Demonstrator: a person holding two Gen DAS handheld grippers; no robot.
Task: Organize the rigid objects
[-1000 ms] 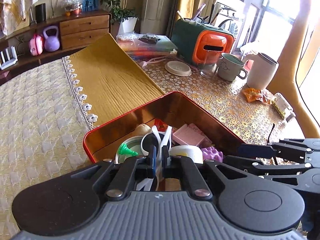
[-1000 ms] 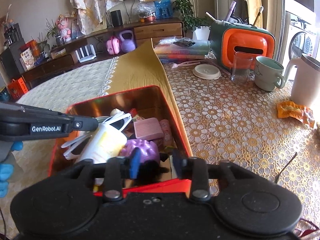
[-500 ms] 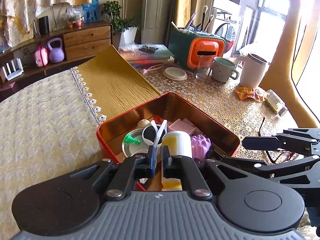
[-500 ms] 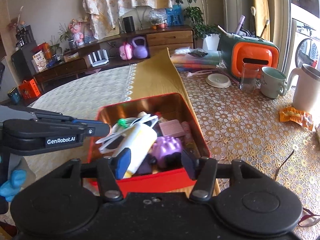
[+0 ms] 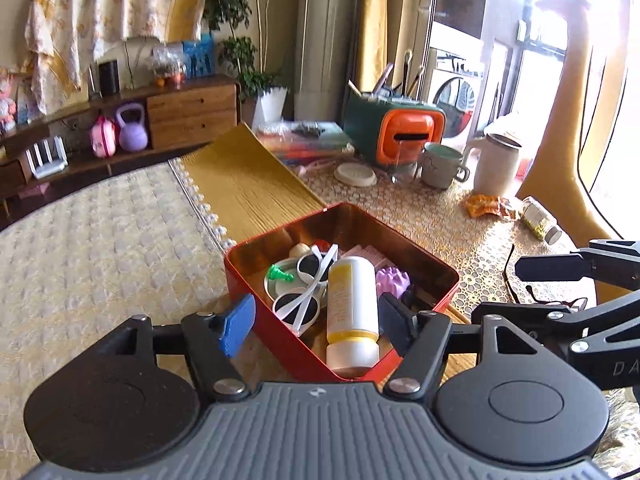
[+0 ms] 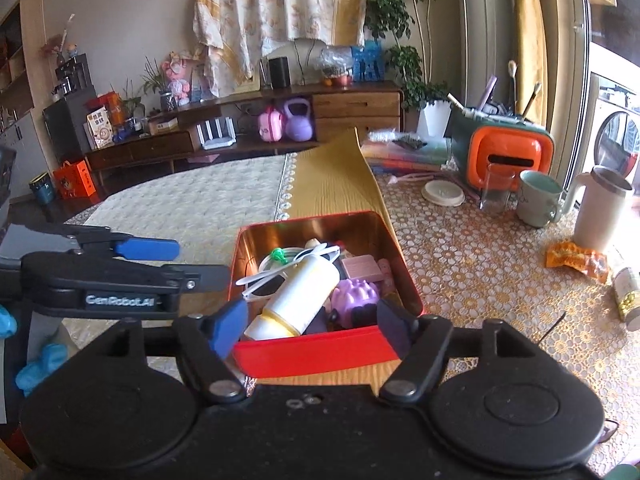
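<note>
A: Left view: your left gripper (image 5: 316,322) is wide, nothing pinched, its jaws have just been opening. The red tin (image 5: 416,250) sits just ahead of them on the table.

B: In the tin?

A: A white bottle (image 5: 352,304) lying along it, cap end toward you, white sunglasses (image 5: 308,284) just left of it, a purple toy (image 5: 394,280) to its right, and a green piece (image 5: 279,272) on a round lid. Your right gripper (image 5: 560,292) pokes in from the right edge, apart from the tin.

B: Right view?

A: Your right gripper (image 6: 312,324) is also spread, holding nothing, and its jaws have just been opening too. The tin's (image 6: 320,350) near wall lies between the fingertips, untouched. Bottle (image 6: 298,296) slants across the tin, toy (image 6: 356,294) and a pink block (image 6: 362,267) beside it. Left gripper (image 6: 172,262) hangs left of the tin, jaws parted.
</note>
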